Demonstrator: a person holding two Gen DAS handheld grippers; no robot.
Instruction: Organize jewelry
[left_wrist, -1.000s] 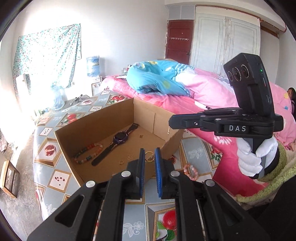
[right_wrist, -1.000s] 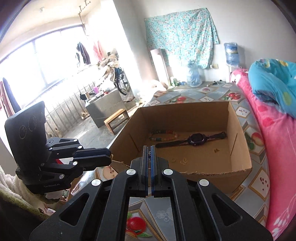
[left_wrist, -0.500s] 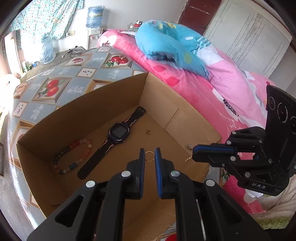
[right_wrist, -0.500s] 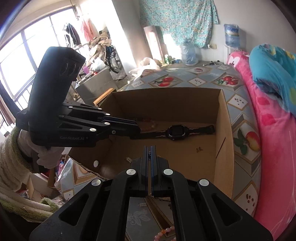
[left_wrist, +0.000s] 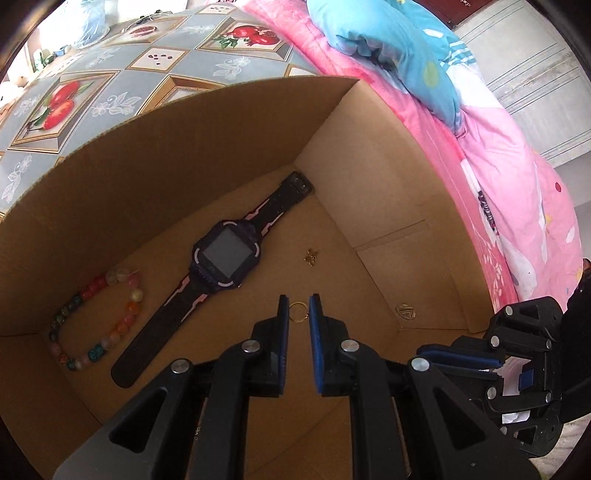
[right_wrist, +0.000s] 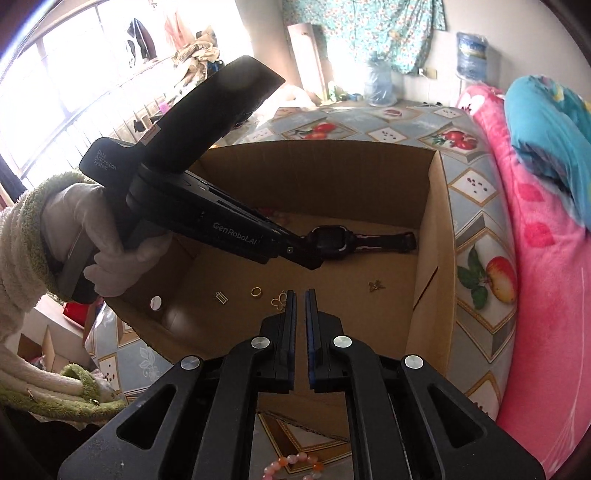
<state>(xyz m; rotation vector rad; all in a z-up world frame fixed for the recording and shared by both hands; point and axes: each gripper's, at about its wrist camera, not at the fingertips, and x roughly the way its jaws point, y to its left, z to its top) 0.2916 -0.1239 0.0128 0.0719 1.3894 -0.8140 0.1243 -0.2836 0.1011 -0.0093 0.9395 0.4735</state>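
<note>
An open cardboard box (left_wrist: 184, 155) holds a dark smartwatch (left_wrist: 221, 258), a coloured bead bracelet (left_wrist: 99, 314) and a small gold charm (left_wrist: 311, 256). My left gripper (left_wrist: 298, 312) is down inside the box, shut on a thin gold ring (left_wrist: 297, 311) held between its blue pads. My right gripper (right_wrist: 300, 306) hangs over the box's near edge, its jaws slightly apart with nothing between them. On the box floor (right_wrist: 332, 266) just ahead lie a gold clover piece (right_wrist: 279, 301), a gold ring (right_wrist: 256, 292), a small tag (right_wrist: 220, 297) and the charm (right_wrist: 376, 284).
A pink bead bracelet (right_wrist: 291, 467) lies on the fruit-print tablecloth (right_wrist: 476, 266) outside the box, near me. A pink quilt (right_wrist: 546, 277) and blue pillow (left_wrist: 388, 48) border the right side. The left gripper body (right_wrist: 207, 218) crosses over the box.
My left gripper has gone down into the box with the ring. My right gripper's jaws have parted slightly, and a gold clover piece now lies on the box floor by its tip.
</note>
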